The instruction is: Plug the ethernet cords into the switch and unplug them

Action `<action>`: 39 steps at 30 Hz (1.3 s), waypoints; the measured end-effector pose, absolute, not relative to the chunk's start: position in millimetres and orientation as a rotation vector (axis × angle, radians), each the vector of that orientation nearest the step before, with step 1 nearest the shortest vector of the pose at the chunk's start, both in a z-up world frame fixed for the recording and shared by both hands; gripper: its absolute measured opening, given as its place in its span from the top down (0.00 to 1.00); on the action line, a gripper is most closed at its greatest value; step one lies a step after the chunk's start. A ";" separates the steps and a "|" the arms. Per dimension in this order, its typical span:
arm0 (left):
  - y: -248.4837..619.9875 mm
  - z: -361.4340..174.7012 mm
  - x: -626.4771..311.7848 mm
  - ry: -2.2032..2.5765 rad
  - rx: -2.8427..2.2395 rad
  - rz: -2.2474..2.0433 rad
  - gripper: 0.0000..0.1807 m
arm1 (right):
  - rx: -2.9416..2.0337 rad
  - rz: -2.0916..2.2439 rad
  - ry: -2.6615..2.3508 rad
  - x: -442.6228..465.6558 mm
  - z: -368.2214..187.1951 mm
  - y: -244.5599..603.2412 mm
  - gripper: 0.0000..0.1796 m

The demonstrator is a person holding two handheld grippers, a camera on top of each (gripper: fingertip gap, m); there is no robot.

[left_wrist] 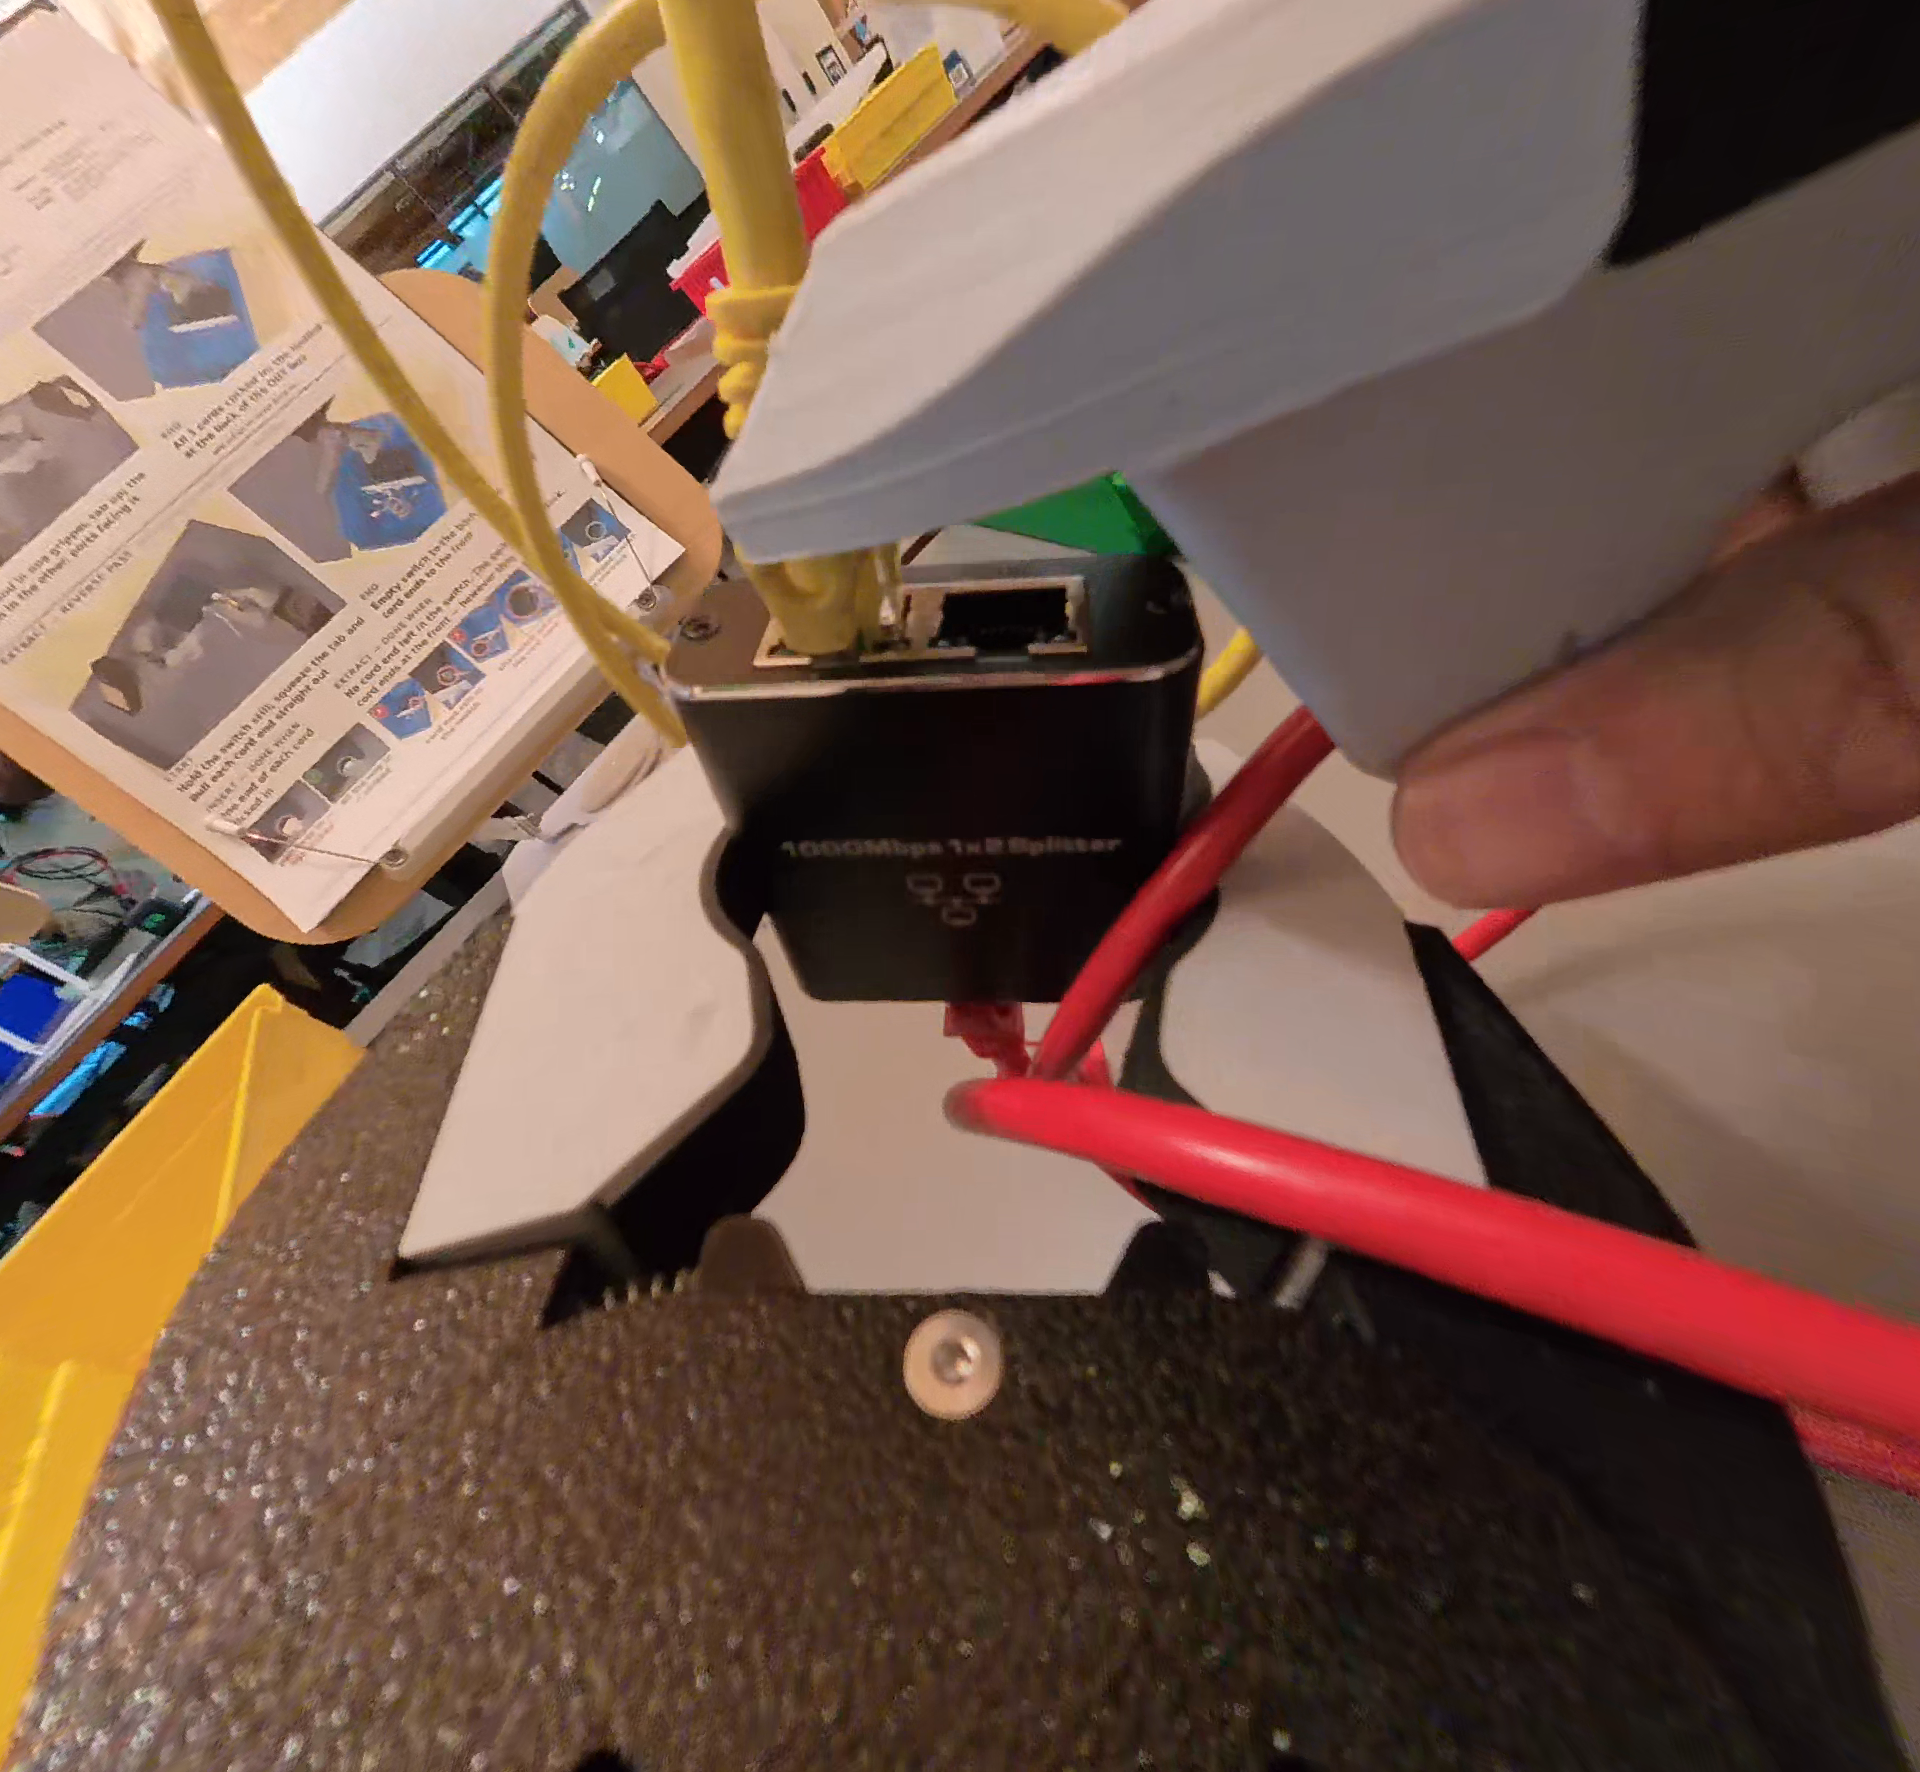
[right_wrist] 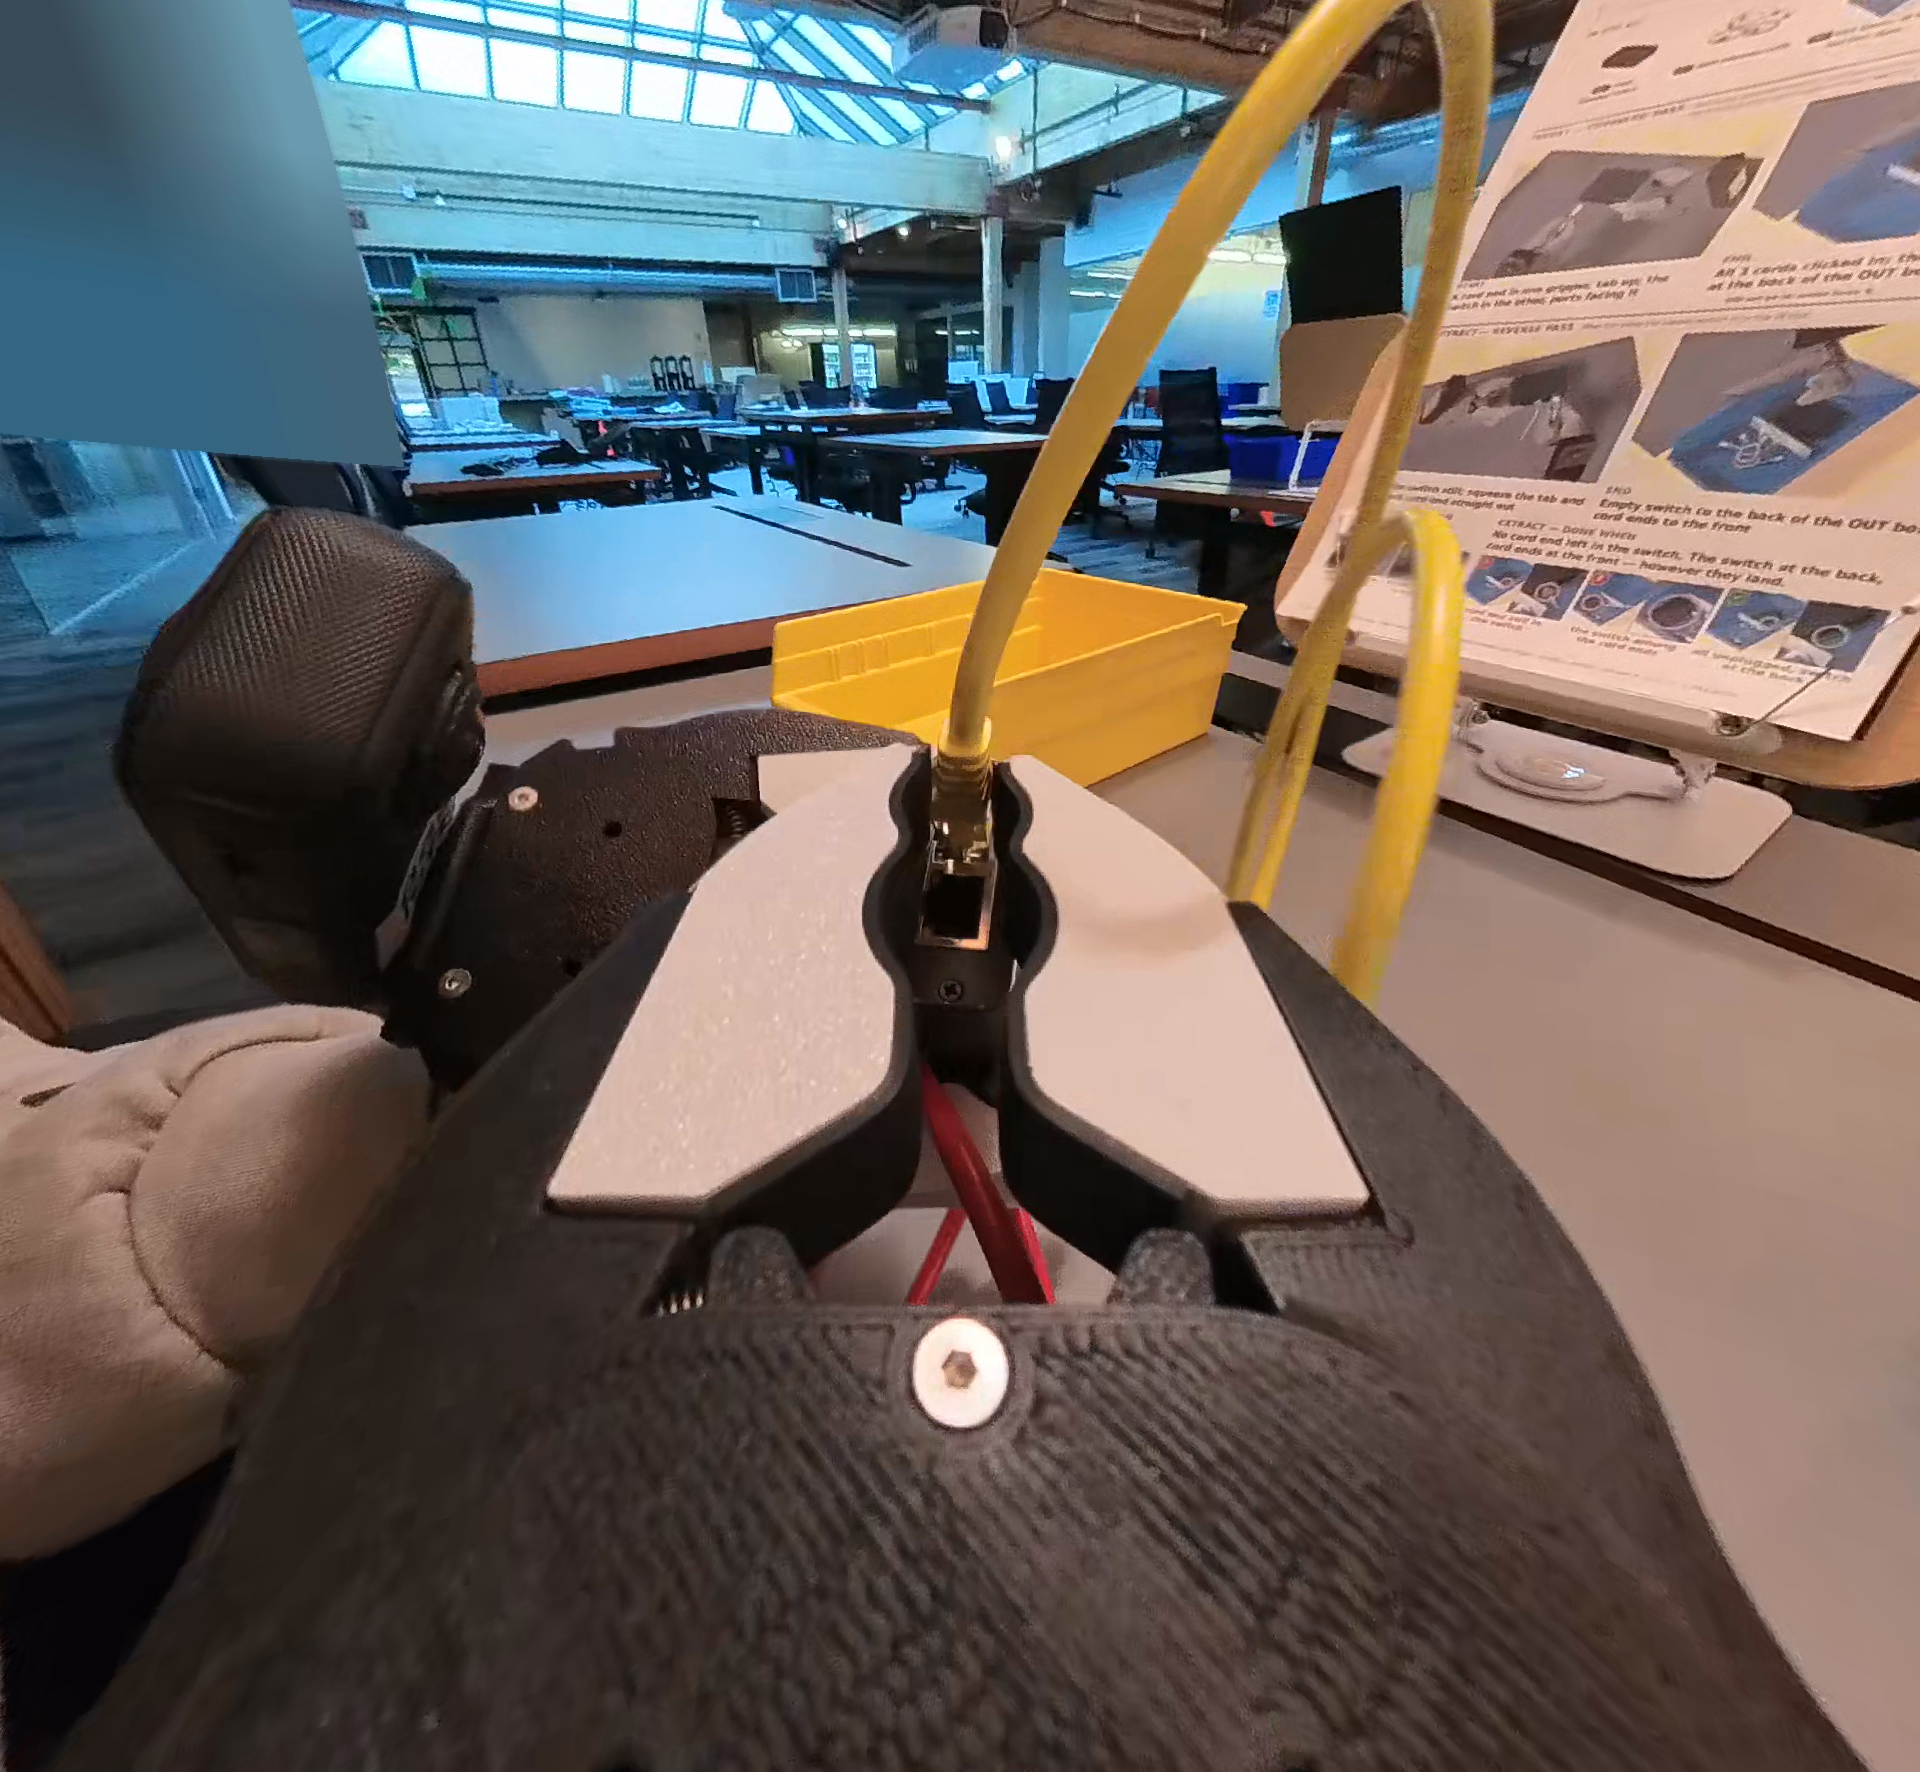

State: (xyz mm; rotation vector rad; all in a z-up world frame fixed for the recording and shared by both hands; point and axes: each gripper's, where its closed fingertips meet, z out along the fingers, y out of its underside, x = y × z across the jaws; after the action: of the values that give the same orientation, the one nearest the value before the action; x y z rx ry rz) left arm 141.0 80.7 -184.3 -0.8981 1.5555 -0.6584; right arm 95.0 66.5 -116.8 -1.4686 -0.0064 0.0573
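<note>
My left gripper [left_wrist: 956, 855] is shut on the black switch [left_wrist: 935, 766] and holds it ports-up above the table. A yellow cord [left_wrist: 727, 112] is plugged into its left top port; the right top port [left_wrist: 1003, 621] is empty. A red cord [left_wrist: 1351, 1203] enters the switch's underside. My right gripper [right_wrist: 961, 772] is shut on the yellow plug [right_wrist: 961, 792] where it enters the switch [right_wrist: 951, 933], seen edge-on here. In the left wrist view one of its white fingers [left_wrist: 1143, 320] covers the plug from above. The left gripper's black body [right_wrist: 582, 849] shows at the left.
An instruction sheet on a stand [right_wrist: 1662, 372] stands at the right, and it also shows in the left wrist view [left_wrist: 260, 527]. A yellow bin [right_wrist: 1039, 662] sits on the grey table [right_wrist: 1558, 1151]. A second yellow cord loop [right_wrist: 1382, 683] hangs nearby. A thumb [left_wrist: 1610, 735] rests on the right gripper.
</note>
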 end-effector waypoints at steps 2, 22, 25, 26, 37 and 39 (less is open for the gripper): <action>80.7 -181.0 138.9 1.559 -0.872 -0.616 0.58 | -1.446 0.102 -0.002 93.9 -113.7 63.1 0.94; 85.7 -177.9 134.6 1.918 -0.248 0.007 0.59 | -1.925 -0.211 -0.312 92.0 -71.3 -7.8 0.84; 82.8 -177.4 134.0 1.978 -0.111 0.090 0.59 | -2.116 -0.010 -0.340 96.8 -102.1 1.6 0.83; 81.7 -176.6 133.7 1.992 -0.079 0.107 0.59 | -2.173 0.081 -0.343 93.2 -116.0 4.3 0.83; 87.1 -173.9 132.6 2.023 0.161 0.356 0.59 | -2.070 0.290 -0.217 89.6 -160.6 34.2 0.91; 89.5 -177.0 132.0 2.029 0.215 0.422 0.59 | -2.090 0.257 -0.238 88.6 -168.2 36.1 0.91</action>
State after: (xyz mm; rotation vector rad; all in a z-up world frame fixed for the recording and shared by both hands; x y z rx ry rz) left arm 132.0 89.5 -177.0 0.2146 2.0292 0.4225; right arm 88.6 36.1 -168.2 -2.0899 -0.2384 0.2565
